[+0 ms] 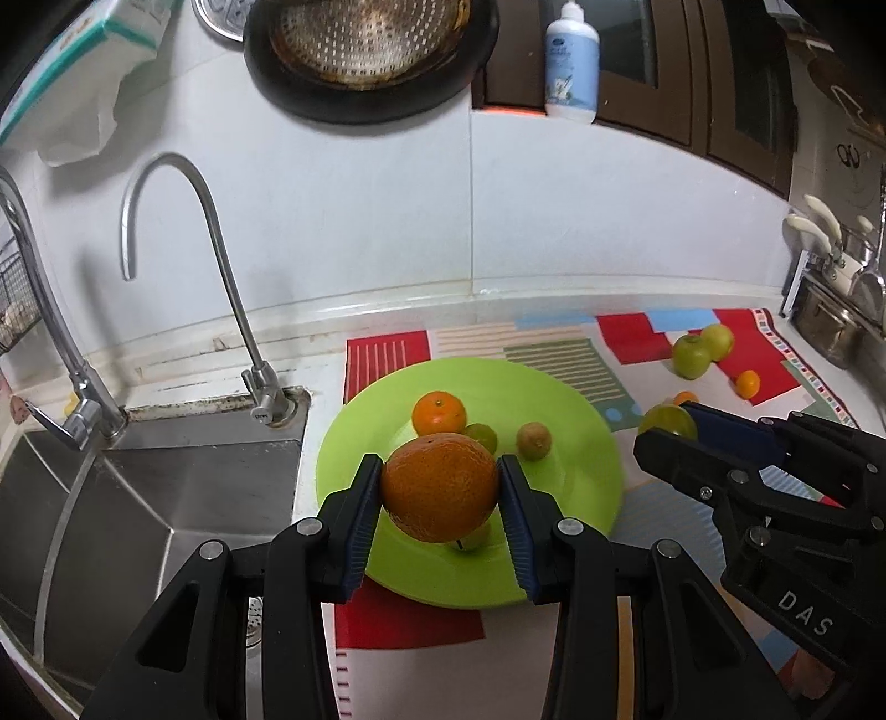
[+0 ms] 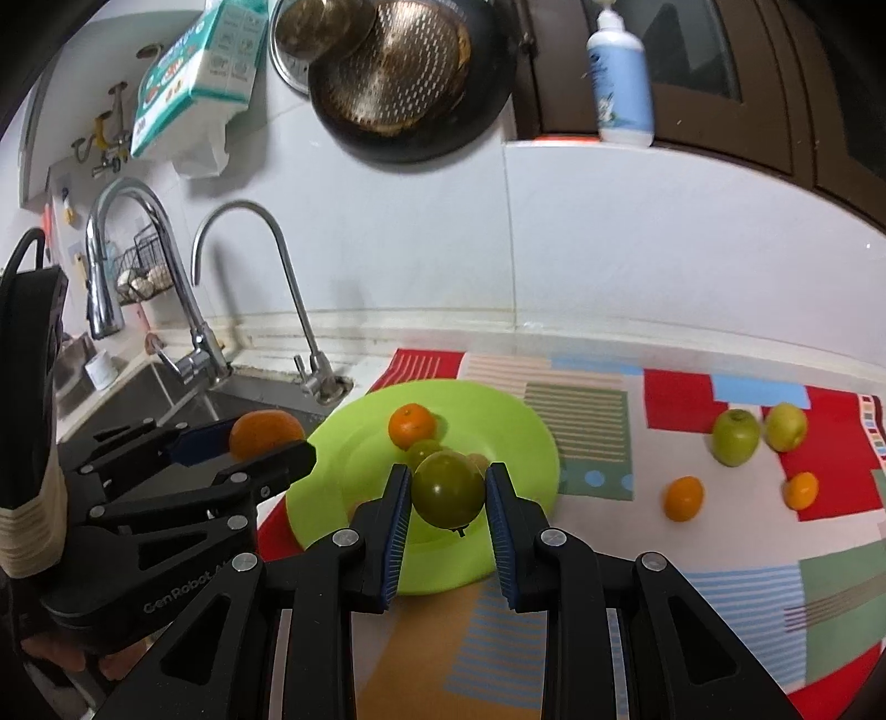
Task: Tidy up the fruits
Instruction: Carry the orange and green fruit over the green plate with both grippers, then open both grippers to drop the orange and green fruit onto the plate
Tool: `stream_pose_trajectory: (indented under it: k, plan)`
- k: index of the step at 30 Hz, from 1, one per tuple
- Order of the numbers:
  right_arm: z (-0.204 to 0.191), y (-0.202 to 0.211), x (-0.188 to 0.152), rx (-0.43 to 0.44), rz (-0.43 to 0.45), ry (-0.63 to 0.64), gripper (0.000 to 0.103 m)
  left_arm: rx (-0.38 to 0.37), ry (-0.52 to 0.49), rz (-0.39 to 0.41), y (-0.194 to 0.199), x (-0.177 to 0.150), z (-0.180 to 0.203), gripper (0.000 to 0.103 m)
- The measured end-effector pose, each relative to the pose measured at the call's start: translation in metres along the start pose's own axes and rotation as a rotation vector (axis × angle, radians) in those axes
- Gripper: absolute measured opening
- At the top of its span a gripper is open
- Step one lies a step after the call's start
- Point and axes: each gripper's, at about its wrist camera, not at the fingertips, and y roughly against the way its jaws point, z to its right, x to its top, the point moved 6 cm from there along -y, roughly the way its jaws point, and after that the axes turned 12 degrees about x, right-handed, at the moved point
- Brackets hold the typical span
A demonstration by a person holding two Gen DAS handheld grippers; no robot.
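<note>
My left gripper [image 1: 441, 487] is shut on a large orange [image 1: 440, 487] and holds it above the green plate [image 1: 576, 410]. The plate holds a small tangerine [image 1: 439, 412], a small brownish-green fruit [image 1: 534, 440] and green fruit partly hidden behind the orange. My right gripper [image 2: 448, 490] is shut on a green tomato [image 2: 448, 487] above the plate's [image 2: 515, 421] near side. It shows at the right of the left wrist view [image 1: 667, 423]. On the mat lie two green apples [image 2: 735, 436] [image 2: 785, 426] and two small tangerines [image 2: 684, 498] [image 2: 801, 490].
A steel sink [image 1: 166, 498] with two faucets [image 1: 221, 260] lies left of the plate. A patterned mat [image 2: 664, 399] covers the counter. A pan [image 1: 365, 50] and tissue pack hang on the wall; a bottle [image 1: 572, 61] stands on the sill. Steel pots [image 1: 830, 321] stand at far right.
</note>
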Motion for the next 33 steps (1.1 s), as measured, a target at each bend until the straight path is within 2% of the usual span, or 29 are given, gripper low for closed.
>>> stream_pose_trajectory:
  k: [11, 19, 23, 27, 33]
  plan:
    - [0.013, -0.050, -0.012, 0.005, -0.084, -0.033, 0.028, -0.016, -0.018, -0.069, -0.047, -0.008, -0.001, 0.041]
    - [0.018, -0.071, -0.019, 0.010, -0.126, -0.039, 0.028, -0.020, -0.023, -0.097, -0.065, -0.012, 0.000, 0.041]
    - [0.019, -0.071, -0.017, -0.001, -0.115, -0.030, 0.029, 0.006, -0.020, -0.077, -0.063, -0.009, -0.002, 0.054]
    - [0.022, -0.061, -0.014, -0.026, -0.093, -0.025, 0.037, 0.021, -0.008, -0.055, -0.053, -0.006, -0.005, 0.056]
    - [0.027, -0.040, -0.010, -0.047, -0.062, -0.040, 0.037, 0.036, 0.016, -0.047, -0.031, -0.006, -0.006, 0.064]
